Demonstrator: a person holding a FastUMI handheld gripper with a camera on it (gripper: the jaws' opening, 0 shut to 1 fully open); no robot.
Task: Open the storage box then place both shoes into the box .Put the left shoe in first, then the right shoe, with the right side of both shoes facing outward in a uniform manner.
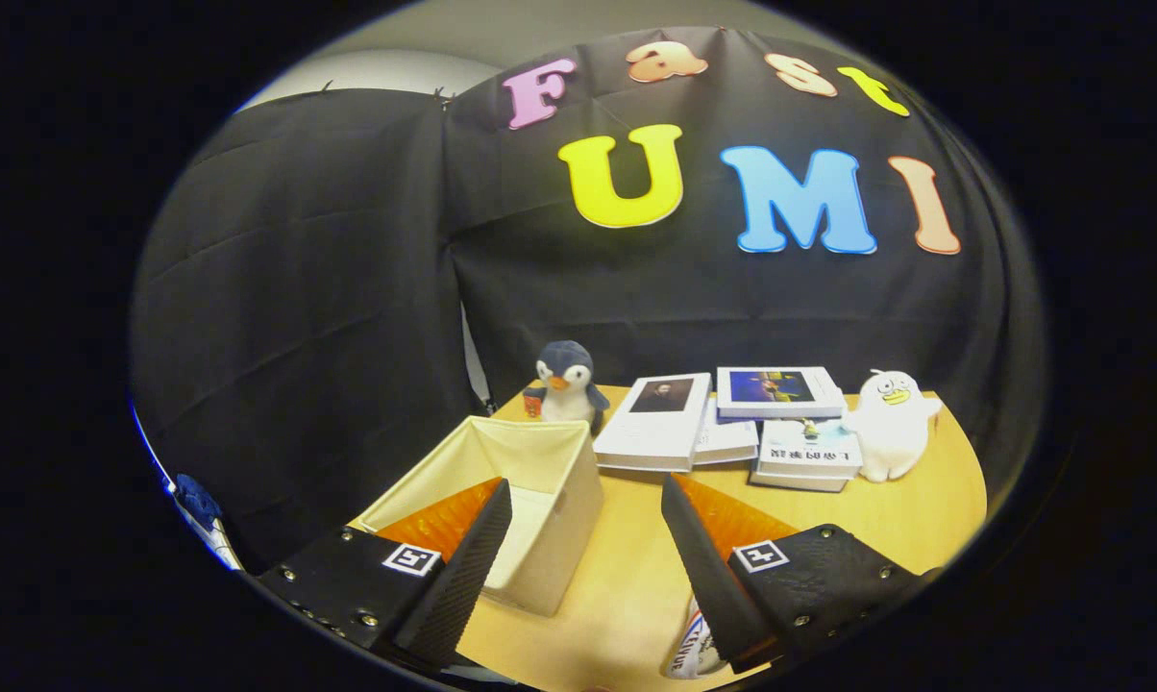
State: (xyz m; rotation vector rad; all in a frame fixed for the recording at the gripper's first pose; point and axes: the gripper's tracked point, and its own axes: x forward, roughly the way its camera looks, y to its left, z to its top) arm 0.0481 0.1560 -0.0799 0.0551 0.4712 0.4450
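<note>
- The storage box point(530, 500), a pale fabric box with its top open, stands on the wooden table point(627, 567); it sits just ahead of the left finger, whose tip overlaps its near wall, so most of the box lies left of the gap between the fingers
- One corner of the box points toward the gripper; its long axis cannot be judged with confidence, though its far rim runs toward the penguin toy point(566, 384); the inside looks pale and bare as far as it can be seen
- A shoe point(691, 649) shows as a small white patch with printed stripes under the right finger, close to the table's near edge; which shoe it is and which way it points cannot be told
- The gripper point(586, 509) has its fingers spread wide, with bare table between them; they clasp nothing; whether the left finger touches the box cannot be told
- Beyond the box, a few white books point(727, 423) lie stacked and overlapping in the middle of the table; a white plush duck point(891, 423) stands just beside them, at the far right
</note>
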